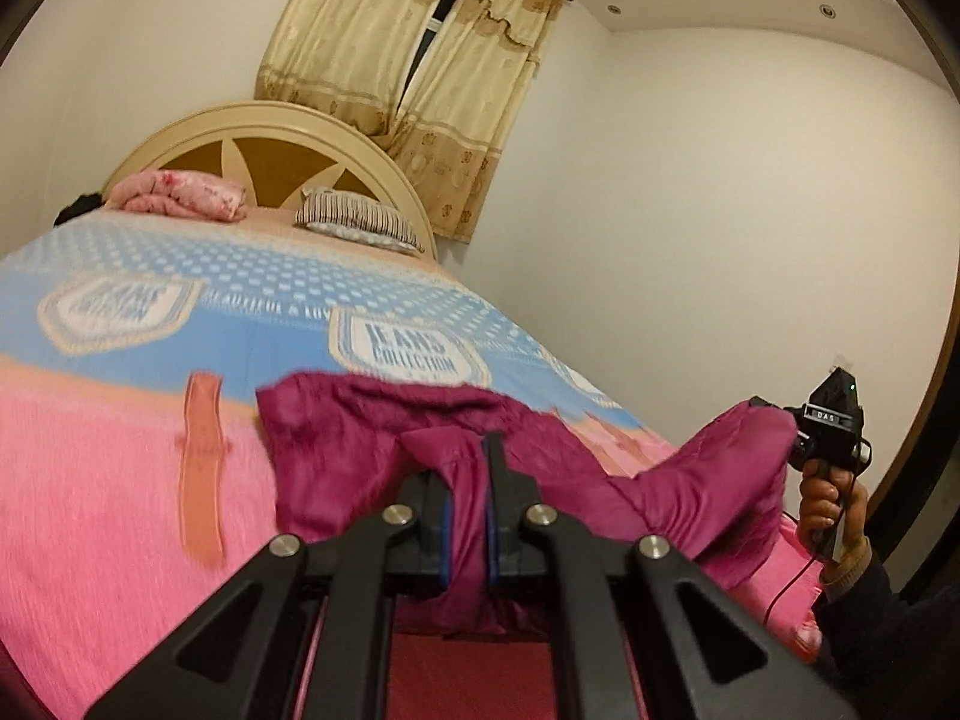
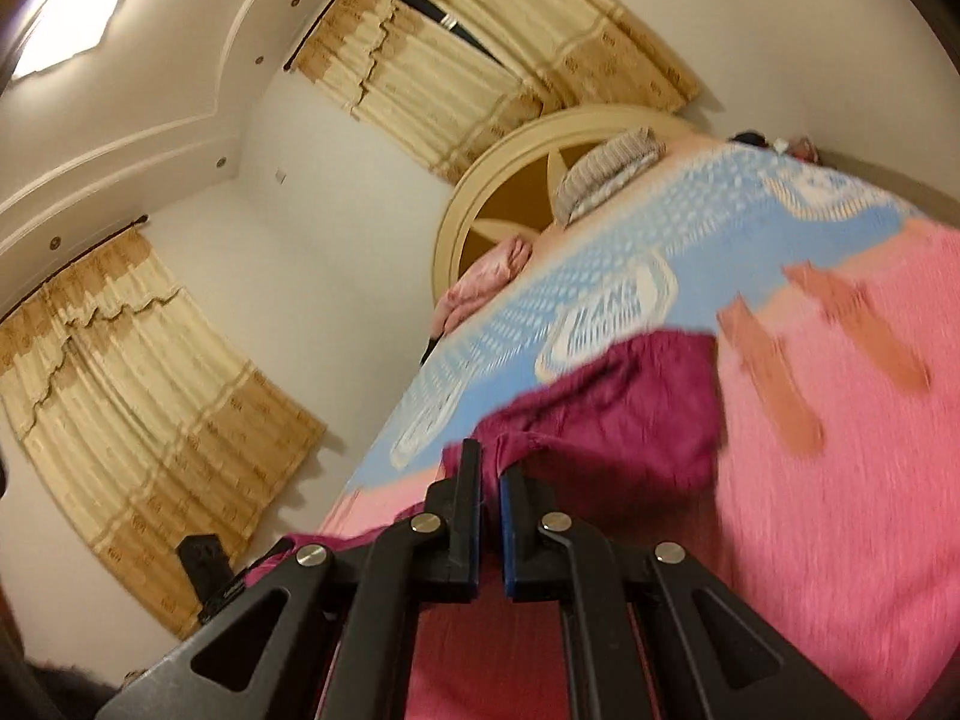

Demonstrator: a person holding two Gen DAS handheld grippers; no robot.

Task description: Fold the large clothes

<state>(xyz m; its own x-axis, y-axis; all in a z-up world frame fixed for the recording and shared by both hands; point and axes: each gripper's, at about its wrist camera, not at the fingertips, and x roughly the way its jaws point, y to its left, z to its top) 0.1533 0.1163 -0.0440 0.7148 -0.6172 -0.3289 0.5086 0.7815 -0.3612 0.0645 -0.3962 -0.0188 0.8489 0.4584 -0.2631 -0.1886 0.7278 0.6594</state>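
Both my grippers, left gripper (image 1: 467, 480) and right gripper (image 2: 489, 480), apparently clamp the magenta garment (image 1: 372, 450), which is raised over the bed (image 1: 120, 480).

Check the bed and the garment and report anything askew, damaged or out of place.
Nothing stands out. The magenta garment is bunched and creased, but only because each hand-held gripper, left and right, is shut on an edge of it. The bedspread lies flat, with the striped pillow and folded pink blanket at the headboard.

ahead of the jaws a bed (image 1: 120, 450) with arched headboard (image 1: 270, 138) meets white walls (image 1: 690, 210); gold curtains (image 1: 408, 60) hang beyond, ceiling light (image 2: 72, 12) above.
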